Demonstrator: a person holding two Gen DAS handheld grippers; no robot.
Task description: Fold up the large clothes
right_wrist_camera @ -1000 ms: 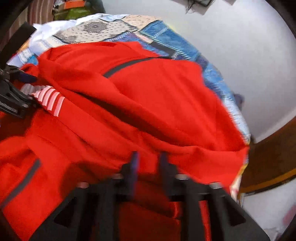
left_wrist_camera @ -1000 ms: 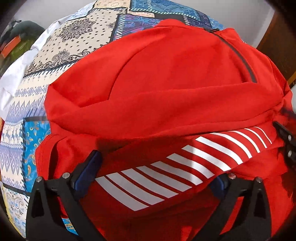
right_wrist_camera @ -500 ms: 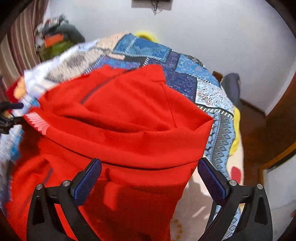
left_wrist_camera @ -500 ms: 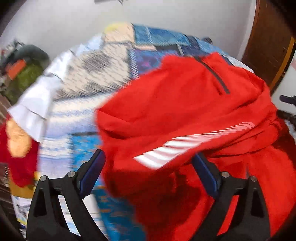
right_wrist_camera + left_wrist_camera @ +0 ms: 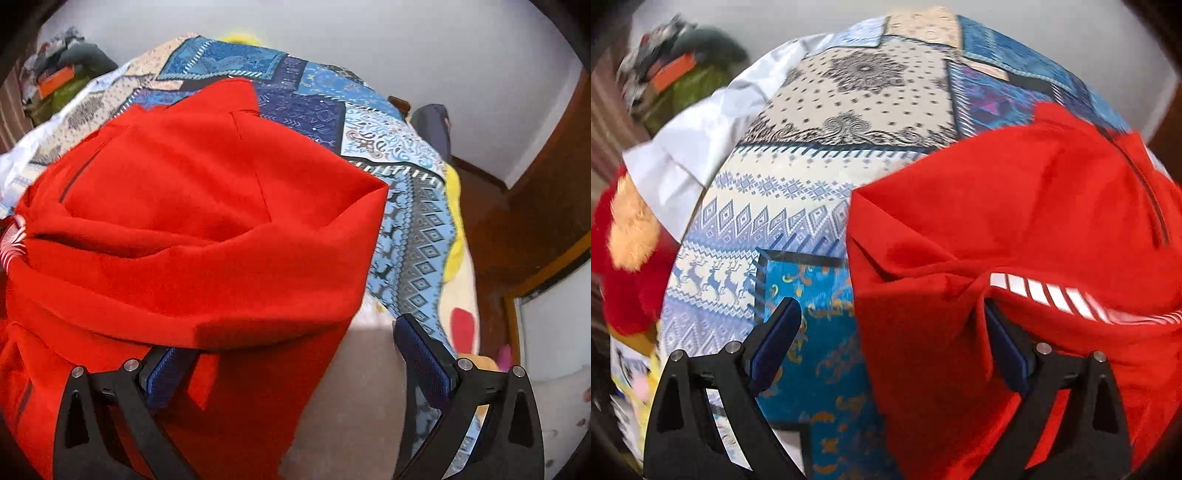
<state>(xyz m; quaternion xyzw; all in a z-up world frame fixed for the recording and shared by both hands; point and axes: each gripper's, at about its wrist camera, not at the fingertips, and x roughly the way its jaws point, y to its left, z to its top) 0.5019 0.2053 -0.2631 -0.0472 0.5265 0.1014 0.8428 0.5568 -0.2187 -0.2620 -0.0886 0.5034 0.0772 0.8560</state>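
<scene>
Red clothing (image 5: 1015, 221), a large top with a dark zip line and a white reflective stripe panel (image 5: 1052, 295), lies heaped on the patchwork bedspread (image 5: 820, 177), toward the bed's right edge in the right wrist view, with its near part spilling down over the side.

The left gripper (image 5: 890, 332) stands wide apart and grips nothing: its left pad hangs over bare bedspread, its right pad sits against a fold of red cloth without pinching it. The right gripper (image 5: 295, 354) has just been opening and now gapes as wide; its left pad is tucked under a hanging red fold, its right pad is clear of the cloth, so nothing is held.

The likely trouble is that the loose folds slump or the overhanging part drags the pile off the edge, since no jaw restrains it. A pad snagged under a fold could also pull the layers askew when the hand moves away.

Much is unclear. Both views are motion-blurred. The lower hem and sleeves are buried or cut off below the frames. Clutter (image 5: 665, 74) at the far left of the bed cannot be identified.
</scene>
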